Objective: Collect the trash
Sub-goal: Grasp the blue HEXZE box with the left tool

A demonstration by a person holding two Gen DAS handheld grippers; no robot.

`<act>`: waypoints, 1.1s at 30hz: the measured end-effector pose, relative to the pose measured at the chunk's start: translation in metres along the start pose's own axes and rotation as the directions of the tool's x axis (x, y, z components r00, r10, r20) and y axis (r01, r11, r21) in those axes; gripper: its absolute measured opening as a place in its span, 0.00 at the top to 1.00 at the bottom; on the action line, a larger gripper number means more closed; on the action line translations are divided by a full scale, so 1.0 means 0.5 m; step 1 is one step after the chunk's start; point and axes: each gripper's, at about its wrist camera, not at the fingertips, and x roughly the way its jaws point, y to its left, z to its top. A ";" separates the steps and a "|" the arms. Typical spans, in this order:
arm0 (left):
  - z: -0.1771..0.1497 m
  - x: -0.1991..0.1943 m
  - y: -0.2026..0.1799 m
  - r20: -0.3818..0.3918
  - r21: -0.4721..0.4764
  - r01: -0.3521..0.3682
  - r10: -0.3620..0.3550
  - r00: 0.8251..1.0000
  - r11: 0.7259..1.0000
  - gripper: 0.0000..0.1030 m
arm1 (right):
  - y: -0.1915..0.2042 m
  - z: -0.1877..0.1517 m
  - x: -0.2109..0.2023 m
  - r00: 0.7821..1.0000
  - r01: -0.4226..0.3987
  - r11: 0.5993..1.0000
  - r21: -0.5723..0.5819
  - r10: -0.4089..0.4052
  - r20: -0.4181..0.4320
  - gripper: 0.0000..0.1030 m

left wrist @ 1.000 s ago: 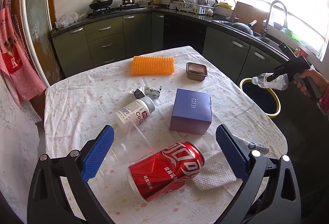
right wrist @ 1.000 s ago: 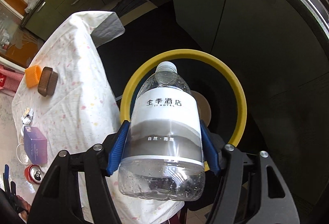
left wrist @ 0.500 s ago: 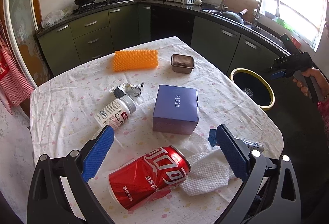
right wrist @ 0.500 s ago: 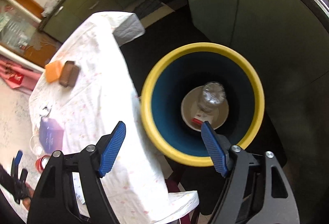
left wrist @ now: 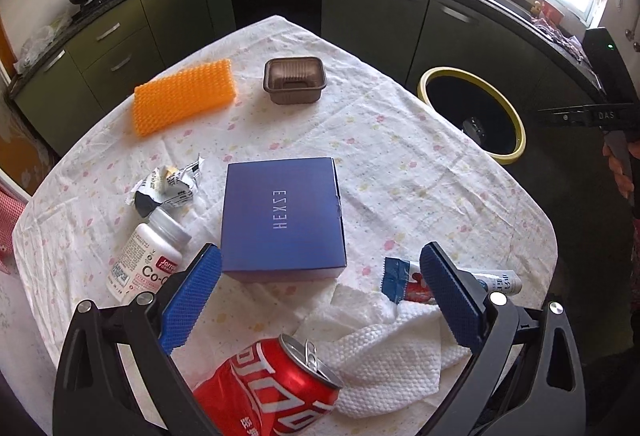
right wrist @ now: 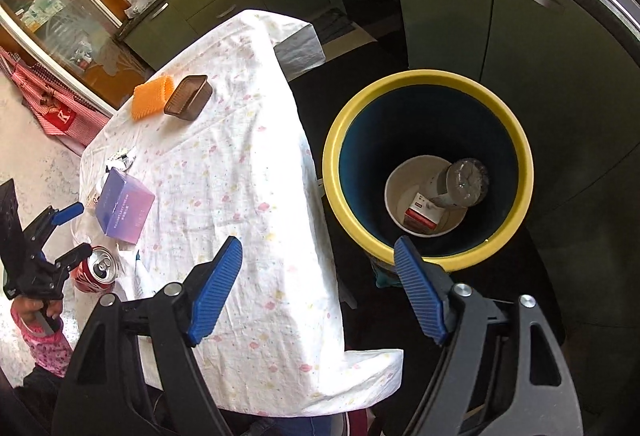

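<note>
From the left wrist, the left gripper (left wrist: 320, 300) hangs released with nothing between its jaws, above the counter's (left wrist: 400, 163) near edge, where a red can (left wrist: 276, 388) lies on its side against a white paper towel (left wrist: 384, 348), with a blue box (left wrist: 282, 220) at the counter's middle. From the right wrist, the right gripper (right wrist: 320, 288) is released and empty beside the counter's edge, its jaws still widening, over the yellow-rimmed bin (right wrist: 428, 248). A clear bottle (right wrist: 460, 181) lies at the bin's bottom.

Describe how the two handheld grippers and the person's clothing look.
Both the left gripper and right gripper have black triangular frames with silver bolts and blue ribbed pads on the jaws. The right one bears white "DAS" lettering. A pink patterned sleeve covers the left wrist.
</note>
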 end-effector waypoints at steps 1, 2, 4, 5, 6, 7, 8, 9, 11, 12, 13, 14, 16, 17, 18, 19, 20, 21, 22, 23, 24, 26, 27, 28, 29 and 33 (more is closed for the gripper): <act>0.010 0.017 0.004 -0.027 -0.006 0.010 -0.010 1.000 1.000 0.05 | -0.004 -0.003 -0.001 1.000 0.001 1.000 0.000 -0.001 0.004 0.28; 0.017 0.030 0.008 -0.049 -0.014 0.021 -0.022 0.999 1.000 0.05 | -0.006 -0.005 0.000 1.000 -0.001 1.000 0.001 0.001 0.005 0.28; 0.027 0.052 0.018 -0.088 -0.030 0.027 -0.030 0.996 0.999 0.05 | -0.013 -0.008 0.004 1.000 -0.008 1.000 0.005 0.008 0.003 0.28; 0.032 0.056 0.020 -0.087 -0.021 0.009 -0.011 0.996 1.000 0.05 | -0.016 -0.009 0.006 1.000 -0.011 1.000 0.006 0.011 0.001 0.28; 0.037 0.060 0.023 -0.097 -0.018 0.004 -0.005 0.995 1.000 0.05 | -0.018 -0.010 0.009 1.000 -0.013 1.000 0.008 0.013 -0.002 0.28; 0.041 0.065 0.026 -0.109 -0.019 0.002 -0.004 0.994 1.000 0.05 | -0.020 -0.011 0.013 1.000 -0.017 1.000 0.010 0.017 -0.005 0.28; 0.044 0.069 0.029 -0.123 -0.026 0.012 -0.015 0.992 1.000 0.05 | -0.023 -0.011 0.015 1.000 -0.020 1.000 0.011 0.020 -0.008 0.28; 0.046 0.073 0.033 -0.135 -0.033 0.021 -0.025 0.991 0.999 0.05 | -0.025 -0.012 0.018 1.000 -0.022 1.000 0.013 0.022 -0.010 0.28; 0.048 0.077 0.036 -0.143 -0.030 0.021 -0.025 0.989 0.999 0.05 | -0.028 -0.012 0.023 1.000 -0.027 0.999 0.016 0.028 -0.014 0.27; 0.048 0.076 0.034 -0.139 -0.021 0.023 -0.025 0.990 1.000 0.05 | -0.029 -0.012 0.026 0.999 -0.030 0.999 0.017 0.030 -0.018 0.27; 0.048 0.075 0.032 -0.134 -0.009 0.024 -0.025 0.991 1.000 0.05 | -0.030 -0.012 0.029 0.999 -0.031 0.999 0.018 0.031 -0.020 0.27; 0.049 0.076 0.031 -0.133 -0.001 0.025 -0.025 0.991 1.000 0.05 | -0.030 -0.011 0.032 0.999 -0.032 0.999 0.018 0.033 -0.023 0.27; 0.051 0.082 0.034 -0.141 0.001 0.020 -0.020 0.990 1.000 0.05 | -0.029 -0.009 0.039 0.999 -0.035 0.999 0.017 0.036 -0.028 0.27; 0.054 0.086 0.038 -0.146 0.000 0.014 -0.014 0.989 1.000 0.05 | -0.028 -0.009 0.041 0.999 -0.036 0.999 0.015 0.036 -0.031 0.27; 0.056 0.091 0.042 -0.150 0.001 0.007 -0.006 0.989 1.000 0.05 | -0.026 -0.009 0.044 0.999 -0.037 0.999 0.013 0.037 -0.034 0.27; 0.058 0.095 0.046 -0.153 0.003 -0.002 0.002 0.988 1.000 0.05 | -0.024 -0.010 0.046 0.999 -0.039 0.999 0.011 0.039 -0.036 0.27; 0.060 0.099 0.049 -0.157 0.006 -0.005 0.006 0.988 1.000 0.05 | -0.023 -0.010 0.047 0.998 -0.040 0.999 0.008 0.040 -0.039 0.27; 0.061 0.104 0.051 -0.165 0.012 -0.003 0.005 0.986 1.000 0.05 | -0.021 -0.011 0.048 0.998 -0.041 0.999 0.006 0.041 -0.041 0.27; 0.061 0.110 0.052 -0.176 0.016 0.002 0.001 0.984 1.000 0.05 | -0.020 -0.012 0.049 0.998 -0.042 0.999 0.004 0.042 -0.042 0.27; 0.060 0.117 0.053 -0.187 0.017 0.005 -0.002 0.982 1.000 0.05 | -0.020 -0.012 0.049 0.998 -0.043 0.999 0.005 0.043 -0.043 0.27; 0.059 0.124 0.053 -0.201 0.021 0.004 0.000 0.980 1.000 0.05 | -0.020 -0.012 0.050 0.998 -0.043 0.999 0.006 0.043 -0.043 0.27; 0.057 0.138 0.050 -0.221 0.032 -0.002 0.009 0.975 0.999 0.05 | -0.020 -0.013 0.050 0.998 -0.043 0.999 0.006 0.043 -0.043 0.27; 0.057 0.143 0.049 -0.229 0.035 -0.006 0.014 0.973 0.999 0.05 | -0.020 -0.013 0.049 0.998 -0.043 0.999 0.006 0.043 -0.043 0.27; 0.056 0.148 0.049 -0.237 0.035 -0.007 0.015 0.971 0.999 0.06 | -0.020 -0.012 0.050 0.998 -0.043 0.999 0.005 0.043 -0.044 0.27; 0.056 0.152 0.050 -0.244 0.033 -0.005 0.013 0.970 0.999 0.09 | -0.021 -0.012 0.050 0.998 -0.043 0.999 0.005 0.044 -0.045 0.27; 0.056 0.171 0.054 -0.275 0.016 -0.005 0.009 0.961 1.000 0.21 | -0.022 -0.015 0.055 0.998 -0.047 0.999 0.005 0.047 -0.052 0.27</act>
